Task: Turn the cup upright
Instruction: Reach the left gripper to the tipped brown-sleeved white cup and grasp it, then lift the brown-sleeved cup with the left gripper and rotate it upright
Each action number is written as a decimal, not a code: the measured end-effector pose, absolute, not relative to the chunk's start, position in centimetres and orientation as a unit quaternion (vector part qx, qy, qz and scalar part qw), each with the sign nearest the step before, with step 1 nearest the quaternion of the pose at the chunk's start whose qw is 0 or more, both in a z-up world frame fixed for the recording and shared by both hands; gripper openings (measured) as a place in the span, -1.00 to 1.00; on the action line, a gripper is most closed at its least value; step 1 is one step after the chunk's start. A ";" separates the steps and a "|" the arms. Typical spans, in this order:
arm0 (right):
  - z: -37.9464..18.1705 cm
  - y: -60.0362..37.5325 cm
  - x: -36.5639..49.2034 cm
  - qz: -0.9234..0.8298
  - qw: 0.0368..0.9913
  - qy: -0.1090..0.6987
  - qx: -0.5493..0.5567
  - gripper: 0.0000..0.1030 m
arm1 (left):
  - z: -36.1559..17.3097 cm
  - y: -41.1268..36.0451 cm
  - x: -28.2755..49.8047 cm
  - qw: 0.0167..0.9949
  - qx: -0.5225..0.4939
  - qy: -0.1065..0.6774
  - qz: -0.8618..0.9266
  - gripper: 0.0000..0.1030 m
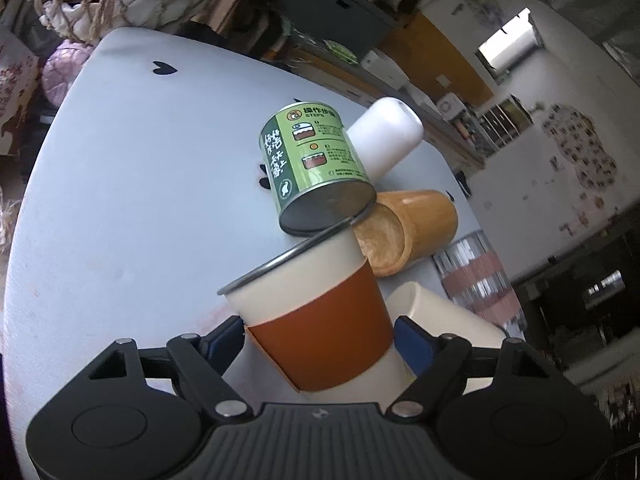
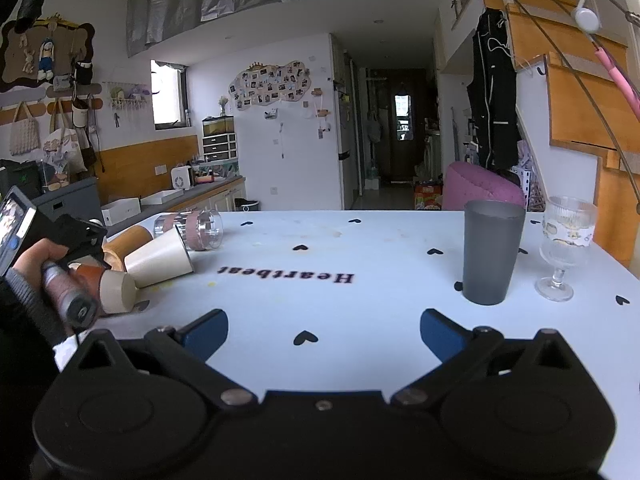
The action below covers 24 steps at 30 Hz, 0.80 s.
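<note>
Between the blue pads of the left gripper (image 1: pixel 320 340) sits the cream cup (image 1: pixel 316 312) with its orange sleeve, clenched at the sleeve and tilted over the table (image 1: pixel 120 200). Farther right, the right gripper (image 2: pixel 324 330) hangs spread wide, holding nothing.

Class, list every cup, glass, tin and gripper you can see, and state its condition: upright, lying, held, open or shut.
Orange-sleeved cup: lying, gripped.
Left gripper: shut on it.
Right gripper: open, empty.
Green tin: lying.
Bamboo cup: lying.
Cream cup: lying.
Striped glass: lying.
Grey tumbler: upright.
Stemmed glass: upright.
</note>
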State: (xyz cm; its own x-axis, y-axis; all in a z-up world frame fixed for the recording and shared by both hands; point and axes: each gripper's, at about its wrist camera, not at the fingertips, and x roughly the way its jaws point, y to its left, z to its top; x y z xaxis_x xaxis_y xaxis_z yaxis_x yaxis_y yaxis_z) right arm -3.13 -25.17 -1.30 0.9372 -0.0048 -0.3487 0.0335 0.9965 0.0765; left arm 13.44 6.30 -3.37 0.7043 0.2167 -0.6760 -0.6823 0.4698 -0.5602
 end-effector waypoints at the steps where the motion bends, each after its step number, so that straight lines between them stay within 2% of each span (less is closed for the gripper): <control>1: -1.3 -25.2 -3.1 -0.010 0.983 0.177 0.041 1.00 | -3.4 6.4 13.3 0.817 -0.432 0.272 0.268 0.58; 12: -1.3 -25.0 -3.1 -0.010 0.984 0.175 0.042 1.00 | -3.2 5.5 10.9 0.855 -0.359 0.355 0.117 0.58; 24: -0.8 -26.6 -4.3 -0.037 0.985 0.158 0.054 1.00 | -3.4 -3.4 11.8 0.861 -0.208 0.441 -0.147 0.58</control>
State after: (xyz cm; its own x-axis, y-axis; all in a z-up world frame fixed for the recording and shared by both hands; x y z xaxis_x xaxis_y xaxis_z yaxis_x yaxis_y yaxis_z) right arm -4.31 -26.58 -0.75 0.9471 -0.0559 -0.3160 0.0900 0.9914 0.0945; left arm 11.77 -3.39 -3.40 0.5674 -0.4372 -0.6977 0.0703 0.8700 -0.4880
